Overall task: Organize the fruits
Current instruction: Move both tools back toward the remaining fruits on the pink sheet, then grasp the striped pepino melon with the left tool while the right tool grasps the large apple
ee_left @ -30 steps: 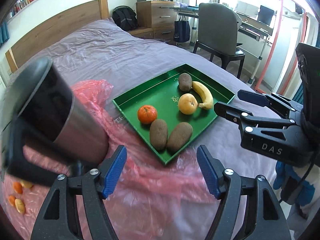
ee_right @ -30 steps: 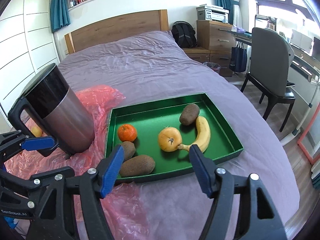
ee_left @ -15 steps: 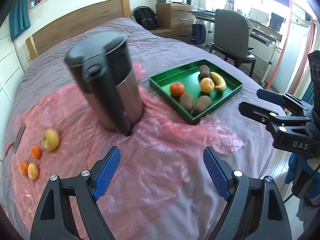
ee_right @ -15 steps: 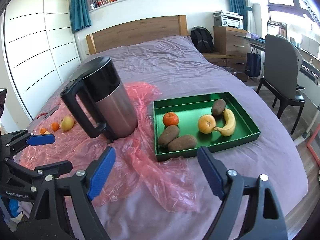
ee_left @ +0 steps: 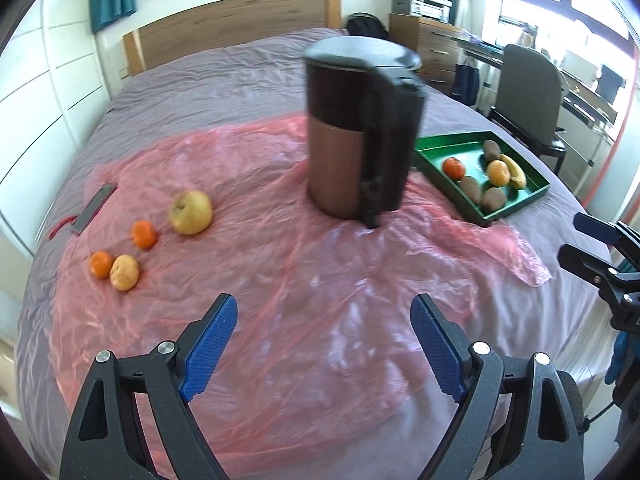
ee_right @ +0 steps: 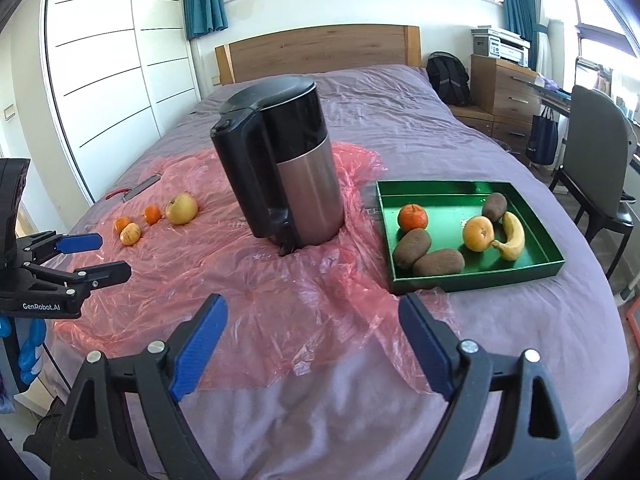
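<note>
Purple bedding covers the bed (ee_right: 400, 128), with a pink plastic sheet (ee_right: 248, 292) spread over its near part and an electric kettle (ee_right: 280, 164) standing upright on that sheet. Beside the kettle, a green tray (ee_right: 552, 258) holds a tangerine, three brown fruits, an orange and a banana, while an apple (ee_left: 190, 212) and three small orange fruits lie well apart on the sheet. Both the left tongs (ee_left: 324, 344) and the right tongs (ee_right: 312, 344) hang released over the sheet with nothing between them, the left having just been opening.
</note>
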A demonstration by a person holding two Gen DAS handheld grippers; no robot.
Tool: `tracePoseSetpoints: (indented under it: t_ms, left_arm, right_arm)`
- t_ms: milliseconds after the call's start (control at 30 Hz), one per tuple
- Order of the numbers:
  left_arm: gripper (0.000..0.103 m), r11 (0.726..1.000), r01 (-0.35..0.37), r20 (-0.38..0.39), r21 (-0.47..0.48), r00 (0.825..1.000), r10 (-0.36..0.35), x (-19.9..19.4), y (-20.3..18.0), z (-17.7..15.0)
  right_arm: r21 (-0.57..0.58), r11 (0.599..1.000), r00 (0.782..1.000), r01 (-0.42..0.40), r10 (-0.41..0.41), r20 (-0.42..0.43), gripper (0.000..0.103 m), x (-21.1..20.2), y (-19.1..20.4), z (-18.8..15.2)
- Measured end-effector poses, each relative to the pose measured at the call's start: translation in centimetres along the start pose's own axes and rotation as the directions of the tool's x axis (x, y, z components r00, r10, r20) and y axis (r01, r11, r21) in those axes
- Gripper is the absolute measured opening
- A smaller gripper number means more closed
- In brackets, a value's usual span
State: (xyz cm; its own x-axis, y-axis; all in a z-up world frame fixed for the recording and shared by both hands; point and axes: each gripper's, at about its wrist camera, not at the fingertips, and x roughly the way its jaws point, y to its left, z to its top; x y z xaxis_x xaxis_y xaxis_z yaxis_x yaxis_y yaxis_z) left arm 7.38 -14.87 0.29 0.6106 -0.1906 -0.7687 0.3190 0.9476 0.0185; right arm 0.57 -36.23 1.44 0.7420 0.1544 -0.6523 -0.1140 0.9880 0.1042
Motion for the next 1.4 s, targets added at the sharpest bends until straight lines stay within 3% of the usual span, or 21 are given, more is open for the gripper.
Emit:
tracePoseSetpoints:
  t_ms: [367, 633, 833, 1067, 1400]
  left_arm:
    - [0.085, 0.981, -0.091, -0.005, -0.168, 0.996, 0.092, 0.0, 10.2, -3.7]
    - [0.085, 0.940, -0.153, -0.040, -0.306, 0.988, 0.148, 1.6, 17.2, -6.2]
    - [0.085, 0.914, -0.191, -0.071, -0.359, 0.982, 0.177, 3.1, 21.1, -7.5]
    - [0.085, 0.897, -0.210, -0.094, -0.390, 0.978, 0.188, 5.7, 24.6, -7.1]
    - [0.085, 0.871, -0.190, -0.108, -0.453, 0.982, 0.158, 11.7, 28.6, -3.4]
  right_arm:
    - [-0.101, 0.993, 0.998, -0.064, 0.061, -0.032, 0.103, 2.0, 6.4, 0.6]
    - [-0.176, 0.977, 0.991, -0.119, 0.105, -0.083, 0.103, 5.8, 11.3, 1.5]
    - [-0.212, 0.962, 0.982, -0.171, 0.148, -0.117, 0.103, 9.0, 14.5, 2.4]
    - [-0.268, 0.935, 0.968, -0.233, 0.197, -0.156, 0.103, 14.0, 18.7, 4.4]
    - [-0.358, 0.898, 0.964, -0.256, 0.208, -0.166, 0.103, 23.4, 24.7, 9.9]
